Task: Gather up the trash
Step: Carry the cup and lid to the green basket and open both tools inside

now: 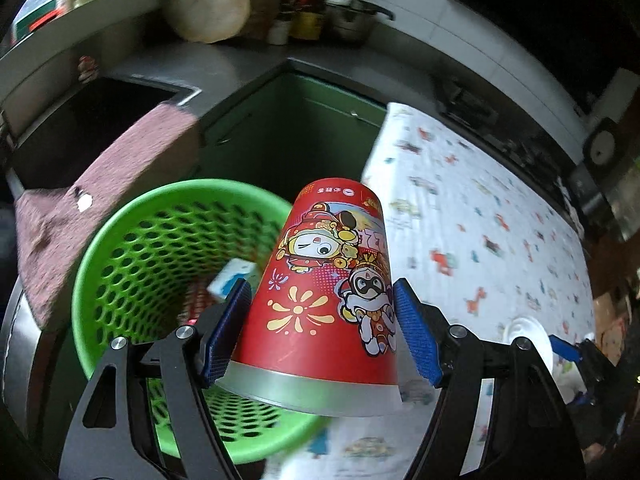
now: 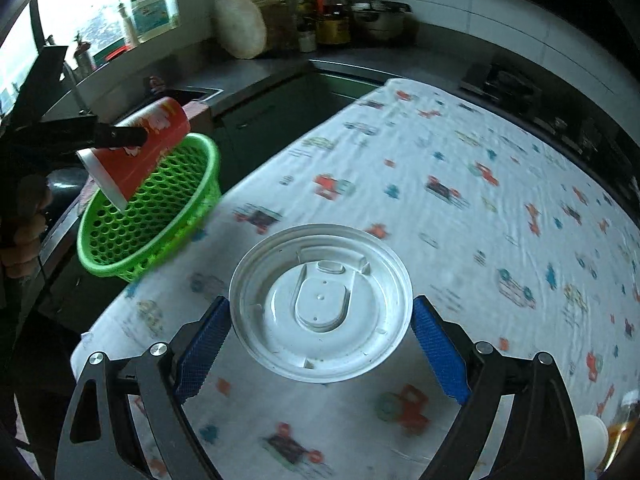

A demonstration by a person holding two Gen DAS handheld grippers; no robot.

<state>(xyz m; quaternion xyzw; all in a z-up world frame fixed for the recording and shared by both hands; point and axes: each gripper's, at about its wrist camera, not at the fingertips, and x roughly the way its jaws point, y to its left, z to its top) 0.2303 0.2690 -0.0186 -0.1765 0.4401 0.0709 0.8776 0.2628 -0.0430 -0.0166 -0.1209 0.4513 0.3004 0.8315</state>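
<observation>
My left gripper (image 1: pixel 320 320) is shut on a red paper cup (image 1: pixel 324 280) with cartoon prints, held tilted with its base pointing away, over the rim of a green perforated basket (image 1: pixel 120 240). The basket holds a small blue-white carton (image 1: pixel 232 278). The cup (image 2: pixel 148 148) and basket (image 2: pixel 160 216) also show in the right wrist view at the left. My right gripper (image 2: pixel 322 332) is shut on a white plastic cup lid (image 2: pixel 320 304), held flat above the table's printed cloth (image 2: pixel 460 220).
The basket stands at the table's left edge beside a pink-brown towel (image 1: pixel 100 200) and a dark sink (image 1: pixel 80 120). The kitchen counter at the back carries a chopping block (image 2: pixel 244 24), bottles (image 2: pixel 320 12) and a pot (image 2: pixel 380 16). A stove (image 2: pixel 520 88) lies right.
</observation>
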